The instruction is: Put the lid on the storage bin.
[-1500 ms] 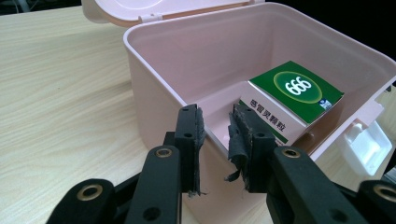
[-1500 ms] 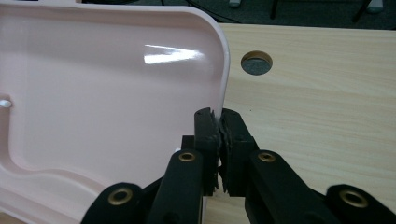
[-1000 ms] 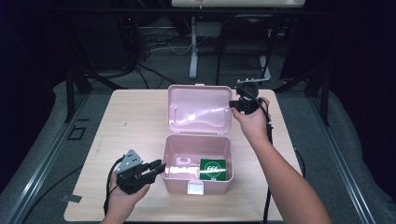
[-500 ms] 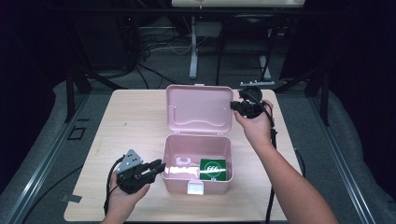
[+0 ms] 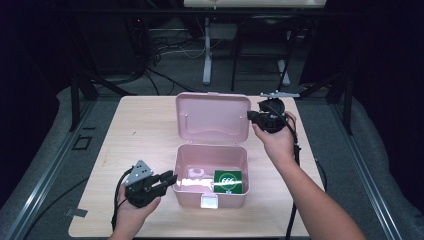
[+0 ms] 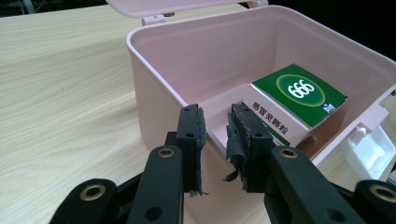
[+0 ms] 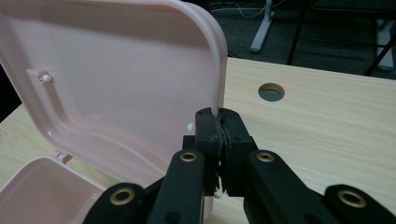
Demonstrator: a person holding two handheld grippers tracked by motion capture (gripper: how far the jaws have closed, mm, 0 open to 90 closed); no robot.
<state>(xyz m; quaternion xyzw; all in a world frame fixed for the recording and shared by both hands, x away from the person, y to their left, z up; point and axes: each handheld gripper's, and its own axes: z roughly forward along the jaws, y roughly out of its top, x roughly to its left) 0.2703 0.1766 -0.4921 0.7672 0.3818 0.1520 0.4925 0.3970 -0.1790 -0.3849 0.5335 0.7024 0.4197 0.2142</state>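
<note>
A pink plastic box (image 5: pixel 186 165) stands open on the wooden table, its lid (image 5: pixel 212 117) raised behind it. A green medicine carton (image 5: pixel 228 181) marked 666 lies in its right half, also clear in the left gripper view as the carton (image 6: pixel 299 91). My left gripper (image 5: pixel 170 178) is at the box's left wall; its jaws (image 6: pixel 215 126) straddle the rim near the front corner and grip it. My right gripper (image 5: pixel 251 116) holds the lid's right edge, and its pads (image 7: pixel 218 123) are pinched on the lid (image 7: pixel 116 70).
A white latch (image 5: pixel 209 201) hangs at the box's front. The table (image 5: pixel 140 130) is bare wood with a round cable hole (image 7: pixel 271 92) near the back right. Cables trail from both grippers. Dark floor and stand legs lie beyond the table.
The right gripper has shifted slightly with the lid's edge in it. The left gripper and the box have stayed put.
</note>
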